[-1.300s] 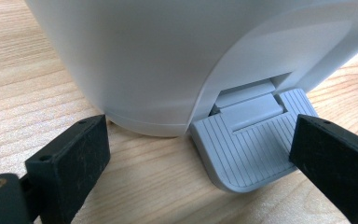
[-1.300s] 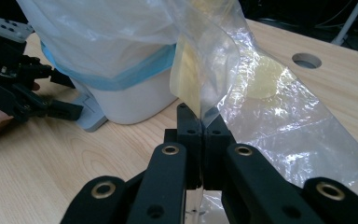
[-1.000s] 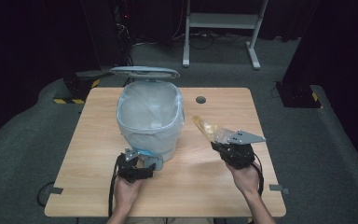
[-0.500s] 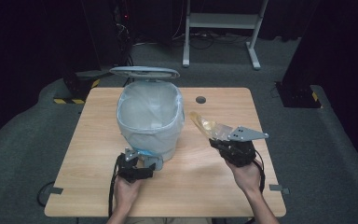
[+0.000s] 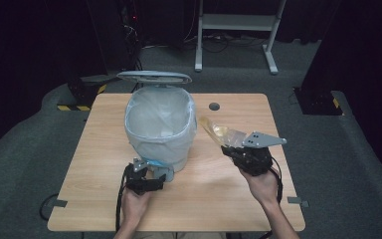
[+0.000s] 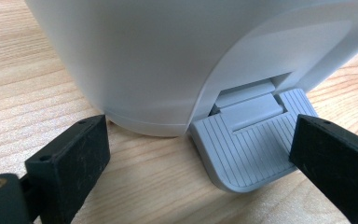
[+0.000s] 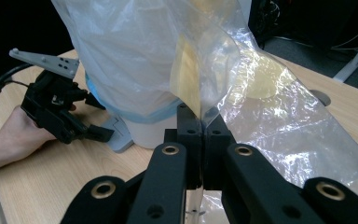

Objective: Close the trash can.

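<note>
From the high view, the left tool (image 5: pixel 146 178) sits low on the wooden counter (image 5: pixel 99 129), directly in front of a white pedal bin (image 5: pixel 160 130) whose lid (image 5: pixel 153 77) stands raised at the back and whose rim is wrapped by a clear liner. The right tool (image 5: pixel 231 149) is off to the bin's right, lifted above the counter, with a crinkled clear wrapper (image 5: pixel 219 132) sticking out ahead of it toward the bin.

In the left gripper view, the left tool (image 6: pixel 200 154) has its jaws spread wide. The bin's grey ribbed pedal (image 6: pixel 249 144) lies between them, closer to the right-hand jaw, and the bin's white wall rises just beyond.

In the right gripper view, the right tool (image 7: pixel 200 121) is pressed together, pinching the yellowish clear wrapper (image 7: pixel 242 98), which fans upward and to the right. Beyond it stands the bin (image 7: pixel 121 60), and to the left the other tool (image 7: pixel 86 114) is held in a hand (image 7: pixel 14 135) beside the pedal.
</note>
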Tool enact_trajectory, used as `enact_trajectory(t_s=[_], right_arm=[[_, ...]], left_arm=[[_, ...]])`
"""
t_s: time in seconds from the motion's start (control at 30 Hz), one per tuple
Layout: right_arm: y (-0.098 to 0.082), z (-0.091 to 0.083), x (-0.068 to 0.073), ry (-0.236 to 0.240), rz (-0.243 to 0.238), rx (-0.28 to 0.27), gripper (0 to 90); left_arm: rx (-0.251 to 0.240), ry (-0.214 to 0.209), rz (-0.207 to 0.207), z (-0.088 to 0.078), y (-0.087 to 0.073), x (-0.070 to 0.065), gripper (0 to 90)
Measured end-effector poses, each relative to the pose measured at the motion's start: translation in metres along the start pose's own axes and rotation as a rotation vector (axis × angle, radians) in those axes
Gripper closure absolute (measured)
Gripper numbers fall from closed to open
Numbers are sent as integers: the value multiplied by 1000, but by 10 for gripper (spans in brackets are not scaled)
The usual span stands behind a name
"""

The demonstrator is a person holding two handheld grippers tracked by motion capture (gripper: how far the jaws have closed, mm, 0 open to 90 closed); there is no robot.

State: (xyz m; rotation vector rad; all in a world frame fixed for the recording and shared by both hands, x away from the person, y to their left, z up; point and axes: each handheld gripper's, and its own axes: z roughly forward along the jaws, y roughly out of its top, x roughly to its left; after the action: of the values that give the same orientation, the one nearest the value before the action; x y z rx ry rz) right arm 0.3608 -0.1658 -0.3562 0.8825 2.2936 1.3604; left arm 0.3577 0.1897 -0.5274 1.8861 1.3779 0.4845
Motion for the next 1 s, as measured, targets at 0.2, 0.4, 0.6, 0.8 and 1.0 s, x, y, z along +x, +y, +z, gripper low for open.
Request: enact_trajectory(t_s=[0.2, 0.4, 0.6, 0.8, 1.0], right_arm=[[5, 0, 1, 4, -8, -4, 886], [11, 0, 1, 10, -10, -8, 886], [20, 0, 2, 22, -13, -2, 886], [29, 1, 3, 38, -16, 8, 886], [37, 0, 5, 45, -23, 8, 886]], left_arm=[[0, 0, 0, 0, 0, 0, 52], [0, -1, -1, 0, 0, 0, 52], [0, -1, -1, 0, 0, 0, 52], [-3, 0, -5, 0, 0, 0, 52], [-4, 1, -5, 0, 0, 0, 52]])
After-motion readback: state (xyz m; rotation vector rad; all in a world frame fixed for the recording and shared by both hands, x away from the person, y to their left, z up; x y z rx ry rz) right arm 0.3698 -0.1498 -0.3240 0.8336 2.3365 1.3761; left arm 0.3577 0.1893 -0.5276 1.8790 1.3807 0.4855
